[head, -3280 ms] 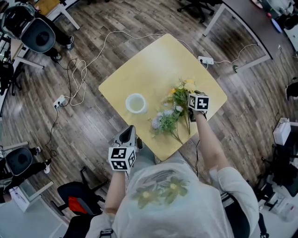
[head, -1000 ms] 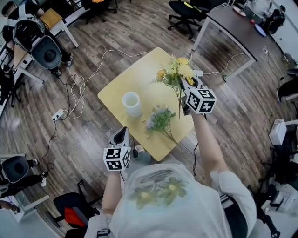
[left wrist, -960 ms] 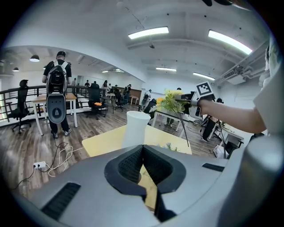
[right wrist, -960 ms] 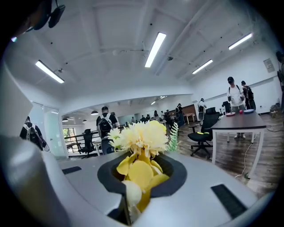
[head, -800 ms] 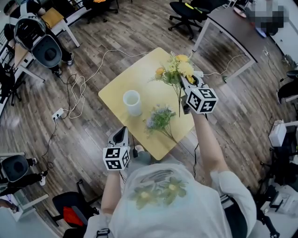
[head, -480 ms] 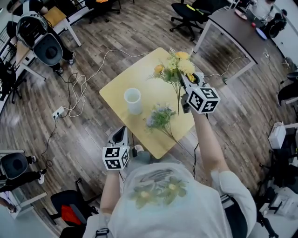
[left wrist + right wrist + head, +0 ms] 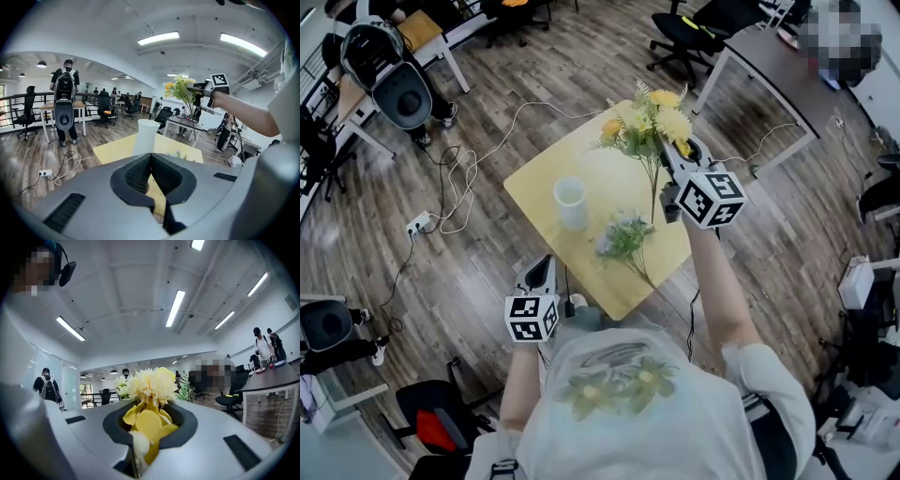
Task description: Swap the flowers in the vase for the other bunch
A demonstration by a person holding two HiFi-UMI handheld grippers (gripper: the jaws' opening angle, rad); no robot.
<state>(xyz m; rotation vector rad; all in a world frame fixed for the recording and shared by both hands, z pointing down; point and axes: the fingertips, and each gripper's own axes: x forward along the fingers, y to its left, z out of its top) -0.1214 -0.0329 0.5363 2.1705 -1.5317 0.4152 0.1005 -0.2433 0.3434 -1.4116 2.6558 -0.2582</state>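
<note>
Right gripper [image 7: 677, 161] jaws clamped on the yellow flower bunch [image 7: 652, 120], held above the table [image 7: 544, 178]; white vase [image 7: 571, 202] stands without flowers, the pale blue bunch [image 7: 623, 239] lying near it; left gripper [image 7: 542, 272] jaws together, empty; the yellow bunch is judged either leaving the vase or bound for it.

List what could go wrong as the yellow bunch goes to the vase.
The right gripper pinches the yellow bunch up at its blooms, so the long stems hang loose and may miss the vase mouth. The vase stands unheld, with the left gripper shut and off it; a stem could tip it.
</note>
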